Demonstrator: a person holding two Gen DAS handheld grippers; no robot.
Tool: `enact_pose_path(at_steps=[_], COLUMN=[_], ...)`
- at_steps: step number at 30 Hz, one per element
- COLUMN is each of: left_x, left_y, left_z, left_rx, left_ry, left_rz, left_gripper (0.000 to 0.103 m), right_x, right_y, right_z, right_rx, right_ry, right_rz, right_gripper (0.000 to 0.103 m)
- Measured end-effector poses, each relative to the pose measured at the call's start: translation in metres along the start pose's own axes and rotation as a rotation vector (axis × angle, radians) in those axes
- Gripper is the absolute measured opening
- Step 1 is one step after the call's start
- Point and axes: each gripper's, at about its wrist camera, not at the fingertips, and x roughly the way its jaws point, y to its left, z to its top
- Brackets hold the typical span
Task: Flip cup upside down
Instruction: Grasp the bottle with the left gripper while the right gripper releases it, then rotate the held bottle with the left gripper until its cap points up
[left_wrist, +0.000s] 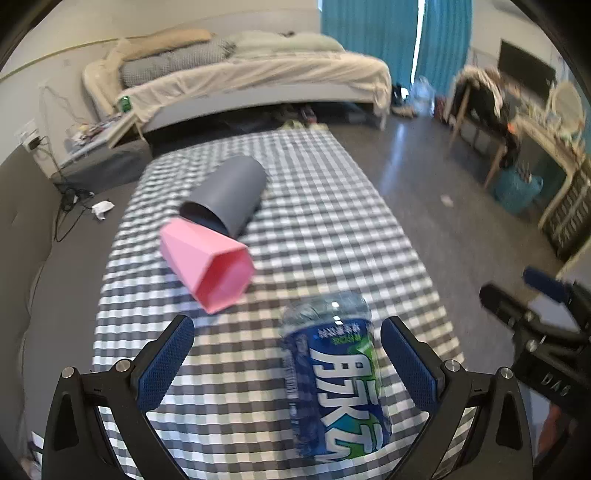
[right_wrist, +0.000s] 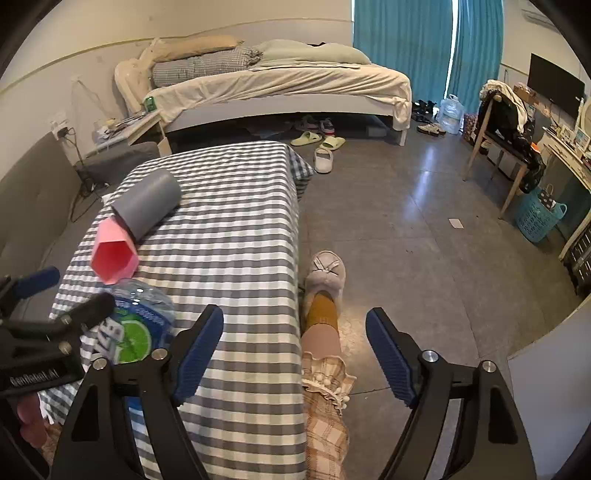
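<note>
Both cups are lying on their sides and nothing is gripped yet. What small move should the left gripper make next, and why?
Probably ease the open left gripper forward past the bottle toward the pink cup, the nearer of the two; the grey cup lies behind it.

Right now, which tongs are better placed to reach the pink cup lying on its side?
Left. The open left tongs hang over the checked tablecloth, facing the pink faceted plastic cup, though a blue-labelled plastic bottle lies between. The right tongs, also open, point past the table edge toward the floor.
</note>
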Motion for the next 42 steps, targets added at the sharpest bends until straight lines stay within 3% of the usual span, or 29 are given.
enact_pose_path(at_steps=[13,16,18,20,24,28,34,42], left_x=[0.041,0.047,0.049,0.049,0.033,0.014,0.000,-0.011], left_y=[-0.018,-0.018,-0.017,-0.015,-0.006,0.006,0.018,0.006], left_z=[-0.002,-0.002,-0.002,-0.001,0.004,0.010,0.007,-0.008], left_rx=[0.052,0.049,0.041,0.036,0.016,0.006,-0.012,0.073], left_ry=[0.133,0.159,0.174,0.172,0.114,0.020,-0.058,-0.115], left_rz=[-0.106,-0.136,-0.148,-0.161,-0.178,-0.150,-0.109,-0.095], left_gripper=[0.101,0.091,0.077,0.077,0.077,0.077,0.077,0.077], right_x=[0.020,0.022,0.022,0.022,0.022,0.020,0.016,0.009], right_y=[-0.007,-0.008,-0.007,-0.005,0.001,0.007,0.014,0.016], right_z=[-0.005,-0.004,-0.004,-0.004,-0.003,-0.003,-0.005,-0.005], right_rx=[0.007,0.009,0.004,0.000,-0.011,-0.020,-0.030,-0.039], right_ry=[0.033,0.039,0.040,0.043,0.046,0.038,0.032,0.022], right_rz=[-0.027,-0.034,-0.038,-0.039,-0.041,-0.040,-0.039,-0.047], right_gripper=[0.085,0.085,0.085,0.085,0.085,0.085,0.085,0.085])
